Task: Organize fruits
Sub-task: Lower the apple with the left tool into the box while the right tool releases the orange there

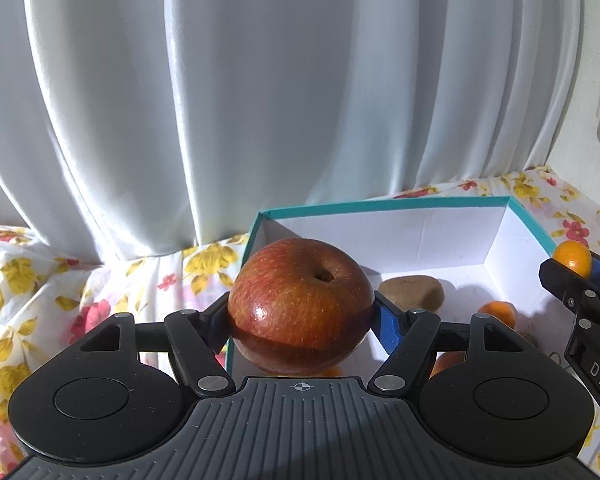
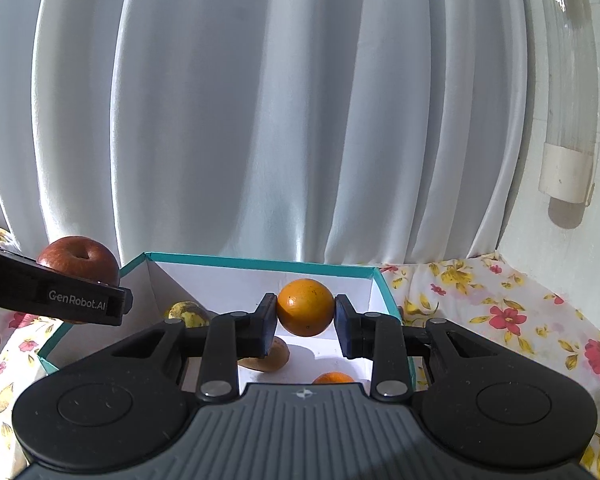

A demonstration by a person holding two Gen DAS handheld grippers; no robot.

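My left gripper [image 1: 300,316] is shut on a red apple [image 1: 300,304] and holds it over the left edge of a teal-rimmed white box [image 1: 380,204]. My right gripper [image 2: 305,320] is shut on an orange [image 2: 305,307] above the same box [image 2: 260,260]. The right gripper with its orange [image 1: 573,258] shows at the right of the left wrist view. The left gripper with the apple [image 2: 80,258] shows at the left of the right wrist view. In the box lie a brown kiwi [image 1: 414,290], a small orange [image 1: 499,312] and a yellowish spotted fruit [image 2: 186,313].
The box stands on a floral tablecloth [image 2: 500,312]. A white curtain [image 2: 260,120] hangs close behind it. A clear plastic tube [image 2: 568,80] is mounted on the wall at the right. Another small orange [image 2: 334,378] and a kiwi [image 2: 278,356] lie under my right gripper.
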